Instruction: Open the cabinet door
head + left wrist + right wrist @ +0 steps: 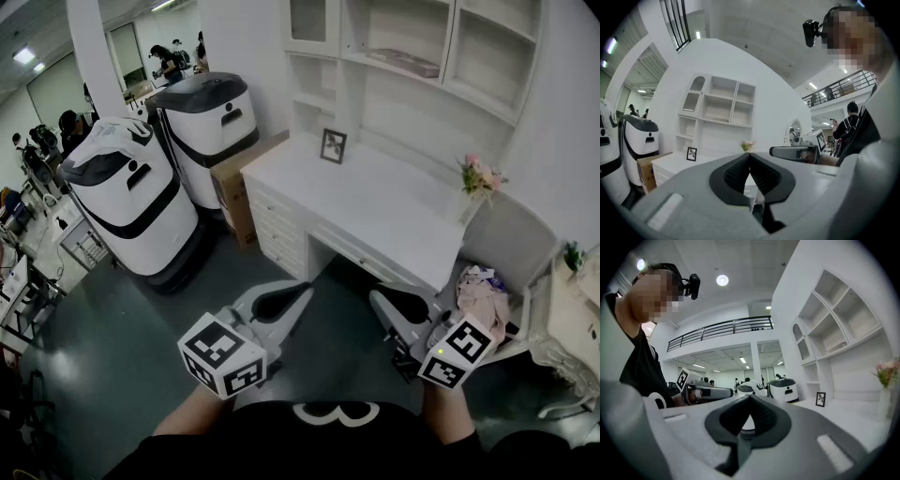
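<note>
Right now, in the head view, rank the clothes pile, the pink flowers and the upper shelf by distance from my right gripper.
1. Clothes pile, beside the right gripper.
2. Pink flowers, desk's right end.
3. Upper shelf, high behind the desk.

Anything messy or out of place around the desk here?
A heap of crumpled cloth lies on the chair at the right end of the desk, and a cardboard box stands against its left end. The photo frame and flowers stand upright; nothing looks spilled.
</note>
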Tool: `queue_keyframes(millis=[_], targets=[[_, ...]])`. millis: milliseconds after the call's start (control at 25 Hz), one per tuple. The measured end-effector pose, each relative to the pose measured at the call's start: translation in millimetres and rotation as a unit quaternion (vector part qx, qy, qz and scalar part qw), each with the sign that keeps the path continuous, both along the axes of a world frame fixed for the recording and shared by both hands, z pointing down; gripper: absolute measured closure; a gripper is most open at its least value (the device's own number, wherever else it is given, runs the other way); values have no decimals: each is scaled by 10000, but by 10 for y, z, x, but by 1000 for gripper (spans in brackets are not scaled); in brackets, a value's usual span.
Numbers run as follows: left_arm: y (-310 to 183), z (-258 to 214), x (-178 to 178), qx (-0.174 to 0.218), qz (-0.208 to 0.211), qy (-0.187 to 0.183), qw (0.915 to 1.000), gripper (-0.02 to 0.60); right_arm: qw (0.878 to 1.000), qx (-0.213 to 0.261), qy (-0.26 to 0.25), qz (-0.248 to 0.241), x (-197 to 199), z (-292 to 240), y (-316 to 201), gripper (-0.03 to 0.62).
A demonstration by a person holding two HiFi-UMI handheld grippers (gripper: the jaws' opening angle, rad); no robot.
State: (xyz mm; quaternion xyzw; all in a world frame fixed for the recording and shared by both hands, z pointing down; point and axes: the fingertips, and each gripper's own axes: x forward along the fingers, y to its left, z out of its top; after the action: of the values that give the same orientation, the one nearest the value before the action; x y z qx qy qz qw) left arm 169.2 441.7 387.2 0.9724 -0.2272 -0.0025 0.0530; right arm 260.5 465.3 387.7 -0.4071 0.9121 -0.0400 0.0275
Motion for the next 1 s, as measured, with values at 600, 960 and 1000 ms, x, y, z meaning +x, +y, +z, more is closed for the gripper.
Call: queue_keyframes(millis=[600, 960, 1000], targets=[[-394, 64, -465, -12, -96, 101, 9999, 580, 9999, -140, -19, 8, -448, 41, -425, 594], [-663, 90, -873, -228, 242, 453, 9984, 580, 9999, -25, 102, -102, -825, 92, -737, 594], [-688, 108, -909, -198, 230, 428, 9986, 581, 9998, 29, 112, -140, -872, 87, -740, 594]])
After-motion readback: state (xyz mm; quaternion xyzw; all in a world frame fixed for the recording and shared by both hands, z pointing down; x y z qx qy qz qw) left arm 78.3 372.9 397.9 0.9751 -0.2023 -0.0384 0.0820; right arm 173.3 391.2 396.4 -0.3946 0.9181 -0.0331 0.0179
